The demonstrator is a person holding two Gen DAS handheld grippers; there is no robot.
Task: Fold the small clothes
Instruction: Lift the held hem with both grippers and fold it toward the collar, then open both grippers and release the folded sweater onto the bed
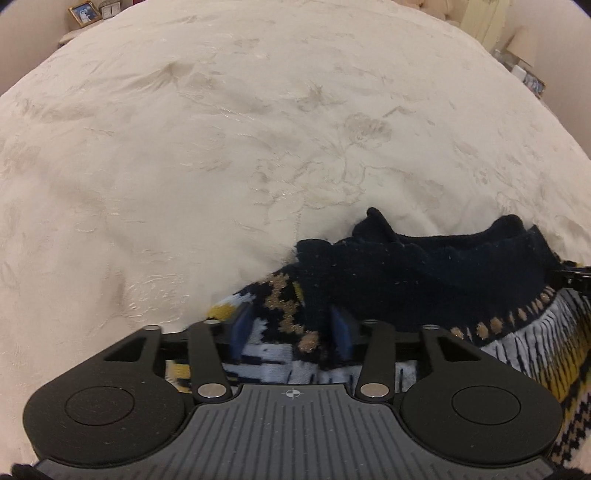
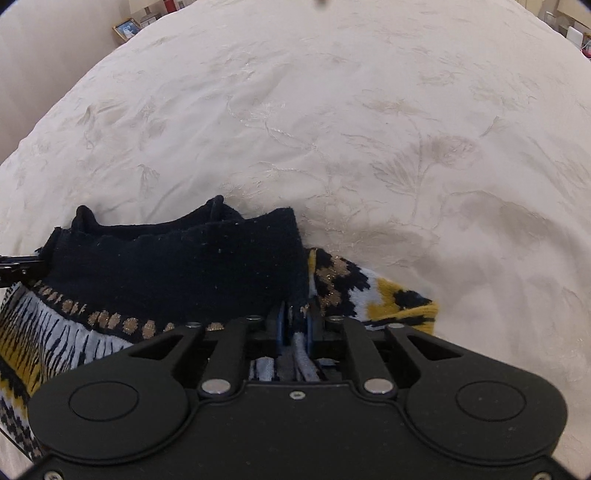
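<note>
Looking down past the left gripper (image 1: 291,332): blue pads standing apart, knit cloth lying between them but not squeezed, so open. Same story nearly for the right gripper (image 2: 295,325): pads closer together, a fold of knit between them, hard to tell whether pinched or let go. Both sitting on the sweater (image 1: 424,273), one at each side, on top of the cream bedspread (image 1: 221,147). Soft and floppy, probably light, easy to bunch up, not slippery. Best grabbed at the edges or corners, both sides together, then lifted and laid flat. Dark navy top band, gold sparkly dots, white and yellow stripes and zigzags below. Small picture frame (image 1: 84,12) far off.
</note>
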